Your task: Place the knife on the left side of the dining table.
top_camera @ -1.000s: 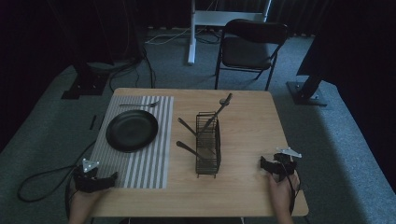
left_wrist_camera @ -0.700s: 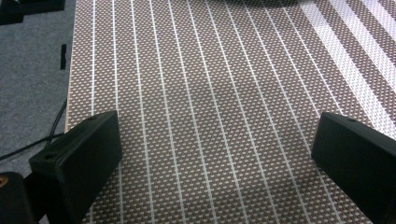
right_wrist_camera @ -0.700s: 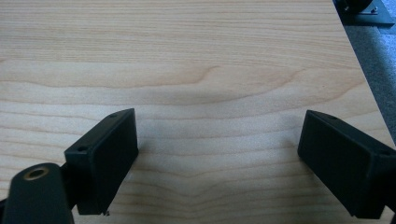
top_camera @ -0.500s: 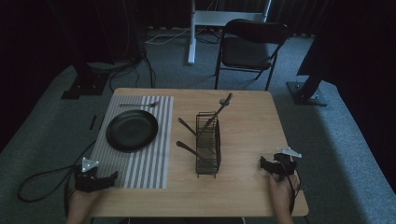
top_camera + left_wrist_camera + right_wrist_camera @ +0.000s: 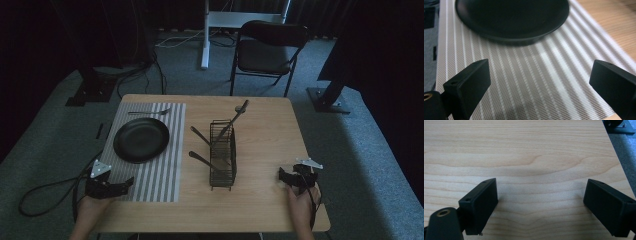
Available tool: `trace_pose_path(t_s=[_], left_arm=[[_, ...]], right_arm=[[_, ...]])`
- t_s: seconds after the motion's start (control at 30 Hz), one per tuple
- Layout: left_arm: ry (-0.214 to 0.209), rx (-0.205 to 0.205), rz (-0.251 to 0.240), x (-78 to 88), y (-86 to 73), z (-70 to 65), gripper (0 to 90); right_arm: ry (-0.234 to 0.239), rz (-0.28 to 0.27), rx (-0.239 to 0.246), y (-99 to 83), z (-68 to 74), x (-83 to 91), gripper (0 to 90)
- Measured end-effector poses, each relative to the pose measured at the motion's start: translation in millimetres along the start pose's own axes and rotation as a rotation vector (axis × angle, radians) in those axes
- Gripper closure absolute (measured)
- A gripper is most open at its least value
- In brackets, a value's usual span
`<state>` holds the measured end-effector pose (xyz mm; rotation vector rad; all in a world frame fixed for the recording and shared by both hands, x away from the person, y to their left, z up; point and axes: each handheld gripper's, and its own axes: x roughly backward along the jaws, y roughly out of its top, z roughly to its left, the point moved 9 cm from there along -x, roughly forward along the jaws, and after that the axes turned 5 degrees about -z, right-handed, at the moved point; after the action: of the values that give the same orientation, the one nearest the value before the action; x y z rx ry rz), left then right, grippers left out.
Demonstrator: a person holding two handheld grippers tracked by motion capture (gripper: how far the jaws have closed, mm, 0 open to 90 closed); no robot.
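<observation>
A black plate (image 5: 141, 140) lies on a grey striped placemat (image 5: 155, 175) on the left of the wooden table (image 5: 265, 135). My left gripper (image 5: 124, 184) rests at the mat's near left corner. In the left gripper view it (image 5: 540, 75) is open over the stripes, with the plate (image 5: 511, 20) just ahead. A black wire caddy (image 5: 223, 155) stands mid-table with several dark utensils (image 5: 235, 117) poking out of it. My right gripper (image 5: 290, 175) sits near the table's front right. In the right gripper view it (image 5: 539, 192) is open over bare wood (image 5: 529, 152), holding nothing.
A metal utensil (image 5: 150, 112) lies across the far end of the mat. Beyond the table stand a folding chair (image 5: 267, 50) and a white stand (image 5: 205, 35). Black stand bases (image 5: 327, 97) and cables (image 5: 45, 195) lie on the carpet around the table.
My left gripper has edged slightly forward and right toward the mat. The right gripper and everything on the table stay put.
</observation>
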<state>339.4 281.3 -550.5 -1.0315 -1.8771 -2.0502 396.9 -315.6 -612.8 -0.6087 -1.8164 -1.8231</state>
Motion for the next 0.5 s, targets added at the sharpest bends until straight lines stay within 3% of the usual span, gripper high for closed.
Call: trace_pose_path(t_s=[0.17,0.2,0.5], left_arm=[[-0.029,-0.034,-0.02,2.3,13.2,-11.6,3.8],[-0.052,-0.038,-0.024,3.1,18.2,-17.2,3.8],[-0.104,-0.078,-0.046,4.9,41.8,-32.4,3.8]], right_arm=[[0.0,0.0,0.0,0.0,0.0,0.0,11.2],[0.0,0.0,0.0,0.0,0.0,0.0,11.2],[0.0,0.0,0.001,0.0,-0.1,0.0,11.2]])
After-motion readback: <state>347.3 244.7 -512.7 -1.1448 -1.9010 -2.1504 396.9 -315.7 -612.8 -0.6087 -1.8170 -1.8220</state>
